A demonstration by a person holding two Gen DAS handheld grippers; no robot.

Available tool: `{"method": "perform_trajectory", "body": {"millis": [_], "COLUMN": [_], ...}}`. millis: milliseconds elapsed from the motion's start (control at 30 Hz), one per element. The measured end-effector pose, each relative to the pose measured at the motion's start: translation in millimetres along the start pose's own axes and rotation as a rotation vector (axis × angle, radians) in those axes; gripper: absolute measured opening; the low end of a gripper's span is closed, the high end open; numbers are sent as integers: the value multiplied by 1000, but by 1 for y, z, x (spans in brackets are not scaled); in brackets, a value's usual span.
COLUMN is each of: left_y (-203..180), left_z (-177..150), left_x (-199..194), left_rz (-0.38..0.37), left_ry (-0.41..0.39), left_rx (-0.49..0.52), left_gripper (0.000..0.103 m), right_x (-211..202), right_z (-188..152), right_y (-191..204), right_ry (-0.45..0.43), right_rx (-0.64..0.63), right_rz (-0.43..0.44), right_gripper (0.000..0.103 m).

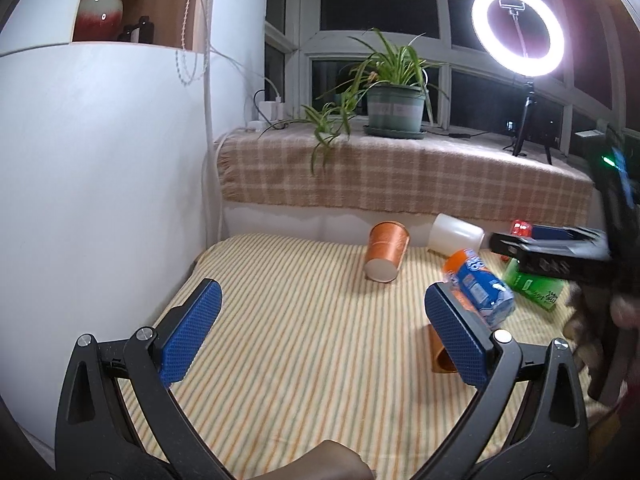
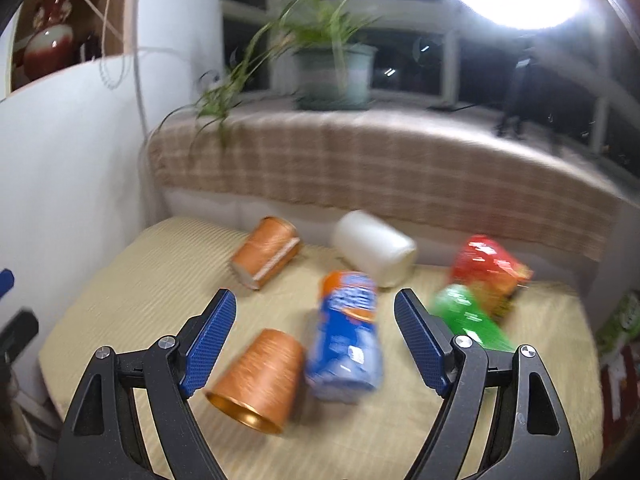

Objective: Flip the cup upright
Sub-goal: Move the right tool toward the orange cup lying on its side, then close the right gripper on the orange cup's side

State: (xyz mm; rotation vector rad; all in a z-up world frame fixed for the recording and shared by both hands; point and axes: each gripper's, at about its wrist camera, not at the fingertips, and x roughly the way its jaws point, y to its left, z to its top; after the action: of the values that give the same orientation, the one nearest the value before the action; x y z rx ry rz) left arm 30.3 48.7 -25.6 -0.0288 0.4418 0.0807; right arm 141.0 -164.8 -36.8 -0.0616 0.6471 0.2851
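Note:
Two orange cups lie on their sides on the striped cloth. The far one lies near the back edge, its white base facing me. The near one lies with its gold open mouth toward the right wrist camera; in the left wrist view it is mostly hidden behind my left gripper's right finger. A white cup also lies on its side at the back. My left gripper is open and empty. My right gripper is open and empty, above the near orange cup.
A blue and orange snack can lies beside the near cup. A green packet and a red packet lie to the right. The white wall bounds the left; a checked-cloth sill with a potted plant stands behind.

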Motion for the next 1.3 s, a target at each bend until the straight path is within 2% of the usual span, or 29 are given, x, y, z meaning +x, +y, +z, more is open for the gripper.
{"method": "perform_trajectory", "body": {"millis": [300,400,667,867,1300], "left_y": [14,19,29,38,54], "left_z": [1,1,1,1,-4], "left_x": [6,7,9,11,7], "left_rz": [41,63,98,110,137], "left_ry": [30,41,63,67,69], "left_rx": [-8,-9,-2,-16,-38], "left_gripper": [103,103,103,103,103], "right_x": [81,102,162,183,216], "right_z": [40,48,51,50,47], "right_y": [15,18,21,24,8], "right_ry": [190,253,418,481,562], "right_rx": [69,89,241,256,423], "right_rz": [125,132,158,129,130], "right_gripper": [81,81,81,81,81]}}
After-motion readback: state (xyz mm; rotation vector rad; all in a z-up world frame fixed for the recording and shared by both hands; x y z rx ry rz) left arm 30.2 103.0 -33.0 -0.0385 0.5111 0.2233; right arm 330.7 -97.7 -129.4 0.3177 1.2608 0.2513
